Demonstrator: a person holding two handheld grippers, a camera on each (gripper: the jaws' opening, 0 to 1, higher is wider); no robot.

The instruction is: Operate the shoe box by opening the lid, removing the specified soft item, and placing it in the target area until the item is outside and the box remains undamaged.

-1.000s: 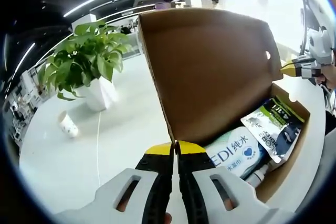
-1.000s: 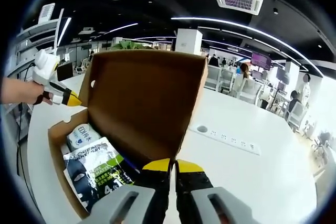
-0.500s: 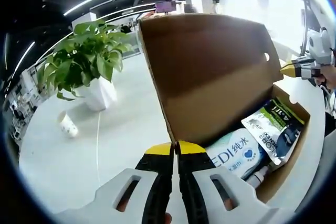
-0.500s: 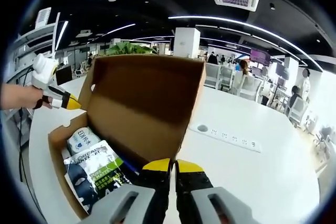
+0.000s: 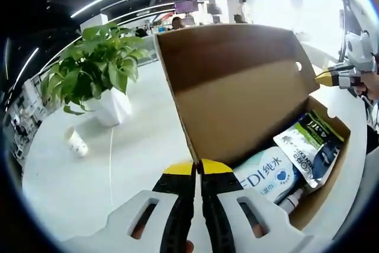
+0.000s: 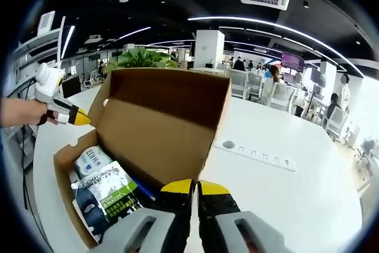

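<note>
Left gripper view: my left gripper [image 5: 195,169] sits bottom centre, jaws pressed together on the lower corner of the shoe box lid [image 5: 237,87], which stands raised across centre-right. Below it, lower right, the shoe box [image 5: 331,170] is open w/ two soft packs inside: a blue-white wipes pack [image 5: 269,176] and, right of it, a green-white pouch [image 5: 311,146]. My right gripper [image 5: 337,77] shows at the right edge, at the lid's far corner. Upper left: potted plant [image 5: 98,69]; a paper cup [image 5: 77,141] lies left of centre on the white table [image 5: 130,170].

Right gripper view: right gripper [image 6: 190,189] bottom centre, jaws closed on the lid's [image 6: 163,122] near corner; left gripper [image 6: 68,115] at far left. Packs lie lower left in the box [image 6: 65,158]. A power strip [image 6: 254,155] lies right of centre.

Judgement: swing both corners back evenly, no twist, so the hinge fold isn't torn. Bare table right of the box in this view looks roomiest for set-down; plant and cup crowd the other side.
</note>
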